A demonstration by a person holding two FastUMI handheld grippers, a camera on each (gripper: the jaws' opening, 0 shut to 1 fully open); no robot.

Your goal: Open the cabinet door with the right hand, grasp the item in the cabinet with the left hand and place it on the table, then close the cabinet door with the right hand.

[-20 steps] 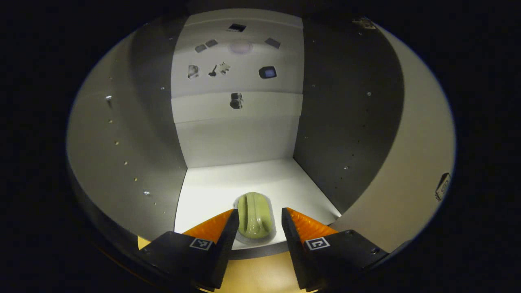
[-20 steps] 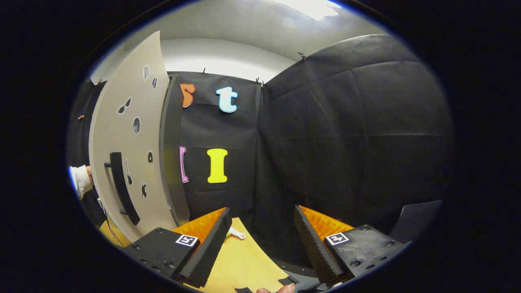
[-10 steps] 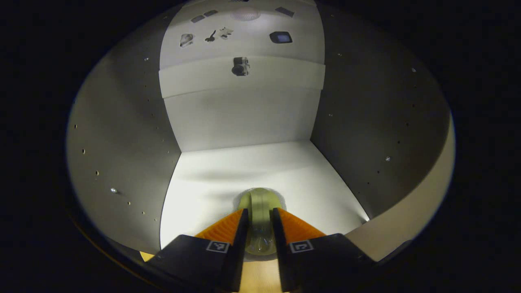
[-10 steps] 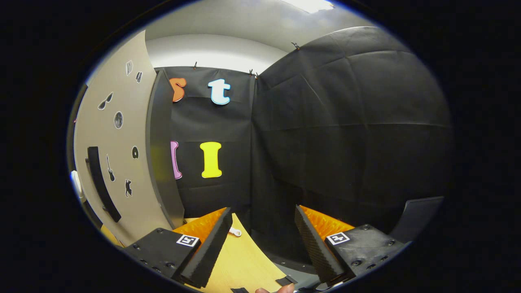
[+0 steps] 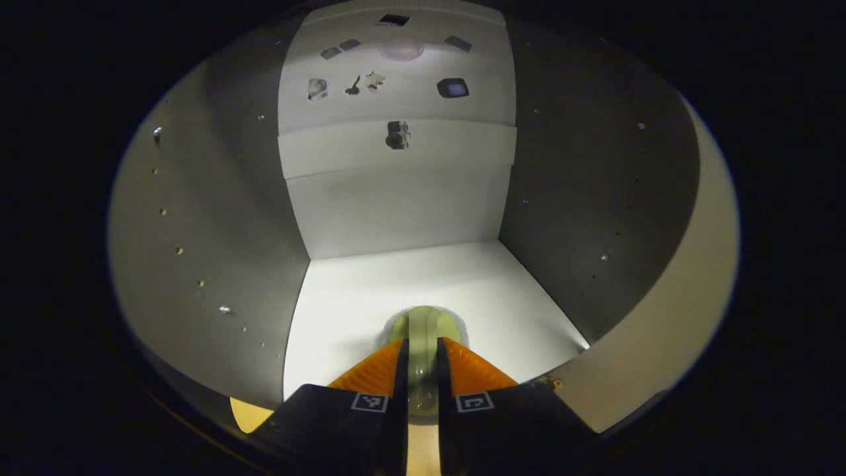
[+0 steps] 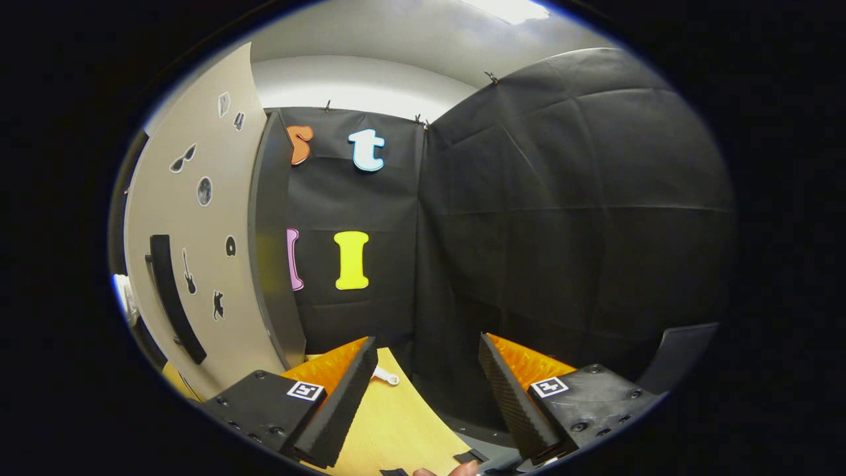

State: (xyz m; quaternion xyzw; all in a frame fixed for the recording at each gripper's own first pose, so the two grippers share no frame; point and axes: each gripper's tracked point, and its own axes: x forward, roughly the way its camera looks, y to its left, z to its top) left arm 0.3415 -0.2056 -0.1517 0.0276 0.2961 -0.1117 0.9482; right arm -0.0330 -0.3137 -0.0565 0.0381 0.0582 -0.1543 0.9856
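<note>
In the left gripper view a pale green rounded item lies at the front of the cabinet's white floor. My left gripper is shut on it, both fingers pressing its sides and hiding most of it. In the right gripper view the cabinet door stands swung open at the left, its black bar handle facing me. My right gripper hangs open and empty over the wooden table, apart from the door.
Grey cabinet side walls with shelf-pin holes close in on both sides of the left gripper. A small white piece lies on the table near the door's foot. A fingertip shows at the bottom of the right gripper view.
My left gripper went from open around the green item to shut tight on it. The right gripper view shifted slightly; its fingers stayed open.
</note>
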